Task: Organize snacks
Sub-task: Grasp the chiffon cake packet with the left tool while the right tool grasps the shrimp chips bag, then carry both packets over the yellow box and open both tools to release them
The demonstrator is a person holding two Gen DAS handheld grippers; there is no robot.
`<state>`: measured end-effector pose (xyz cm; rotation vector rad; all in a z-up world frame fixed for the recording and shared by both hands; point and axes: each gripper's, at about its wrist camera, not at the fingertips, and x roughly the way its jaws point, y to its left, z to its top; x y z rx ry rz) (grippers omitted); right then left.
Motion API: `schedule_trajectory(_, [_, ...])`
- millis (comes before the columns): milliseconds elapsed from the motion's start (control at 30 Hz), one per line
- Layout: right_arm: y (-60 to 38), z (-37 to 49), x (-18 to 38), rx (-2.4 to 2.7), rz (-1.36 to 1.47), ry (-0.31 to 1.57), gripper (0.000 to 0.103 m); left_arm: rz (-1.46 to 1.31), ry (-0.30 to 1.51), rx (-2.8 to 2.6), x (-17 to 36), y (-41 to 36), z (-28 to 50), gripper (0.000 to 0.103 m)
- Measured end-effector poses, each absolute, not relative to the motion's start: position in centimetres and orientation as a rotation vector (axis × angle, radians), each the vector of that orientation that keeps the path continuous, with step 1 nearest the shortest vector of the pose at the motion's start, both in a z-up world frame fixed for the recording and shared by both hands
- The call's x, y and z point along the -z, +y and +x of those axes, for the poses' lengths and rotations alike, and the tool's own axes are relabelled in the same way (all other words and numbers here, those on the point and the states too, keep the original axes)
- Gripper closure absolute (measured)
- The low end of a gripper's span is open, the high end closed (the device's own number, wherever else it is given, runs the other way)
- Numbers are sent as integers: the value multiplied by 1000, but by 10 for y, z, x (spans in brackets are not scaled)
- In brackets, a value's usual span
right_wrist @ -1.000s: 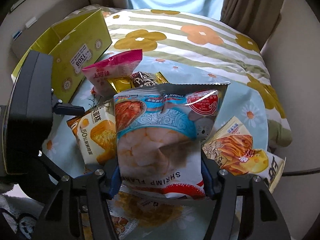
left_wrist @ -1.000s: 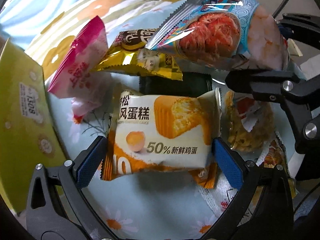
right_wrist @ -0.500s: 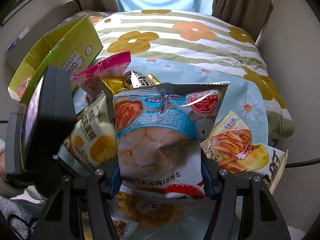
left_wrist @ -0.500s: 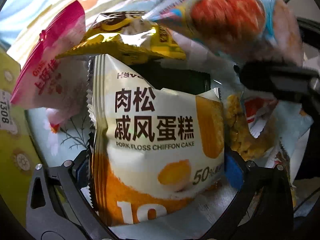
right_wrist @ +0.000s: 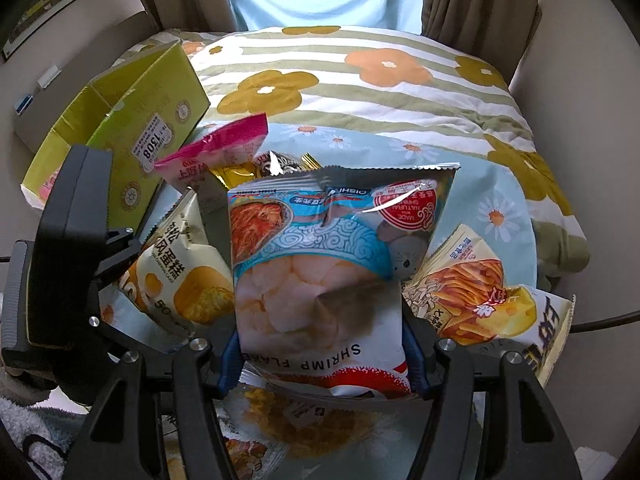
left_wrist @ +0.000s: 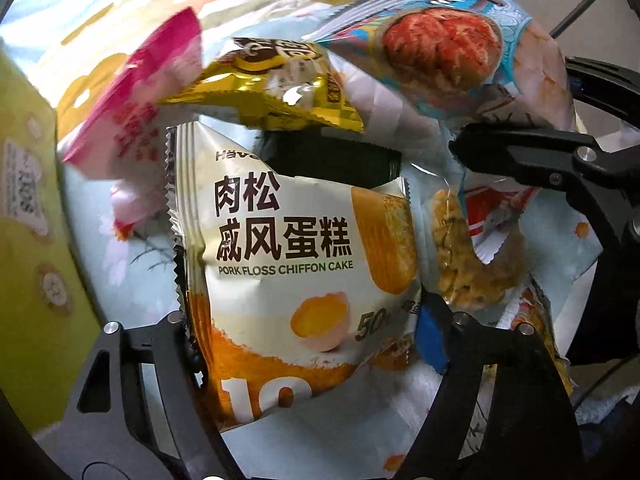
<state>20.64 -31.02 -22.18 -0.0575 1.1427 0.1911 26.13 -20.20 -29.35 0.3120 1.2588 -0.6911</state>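
Note:
A white and orange pork floss chiffon cake pack [left_wrist: 288, 240] stands tipped up between the fingers of my left gripper [left_wrist: 308, 340]. The jaws are closing, and the blue pads [left_wrist: 430, 332] touch and crease the pack's sides. The right wrist view shows the same cake pack [right_wrist: 184, 276] beside the left gripper's black body [right_wrist: 80, 240]. My right gripper [right_wrist: 324, 356] is shut on the lower end of a blue shrimp flakes bag [right_wrist: 320, 256] and holds it upright. That shrimp bag [left_wrist: 440, 40] hangs at the upper right of the left wrist view.
An open yellow-green box [right_wrist: 132, 120] lies at the left on the floral quilt [right_wrist: 360, 80]. A pink pack [left_wrist: 140, 112], a gold pack [left_wrist: 272, 88] and a dark pack [left_wrist: 332, 160] lie behind the cake. A clear crisp pack [left_wrist: 460, 260] and a chips bag [right_wrist: 472, 292] lie to the right.
My left gripper came down over the cake pack, which tipped from lying flat to standing between the fingers, and its jaws narrowed onto it. The right gripper and shrimp bag stayed put.

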Motion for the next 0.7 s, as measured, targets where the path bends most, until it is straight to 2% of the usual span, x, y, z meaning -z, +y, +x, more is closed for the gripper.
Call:
schedule_trajectory(400, [-309,189,171,-227,-63,1081,43,181,1127,566,226,-160,231,28])
schedule_trajectory(700, [-292,179,115,-335,-113,954,43,22,989,344,165,-112,197,28])
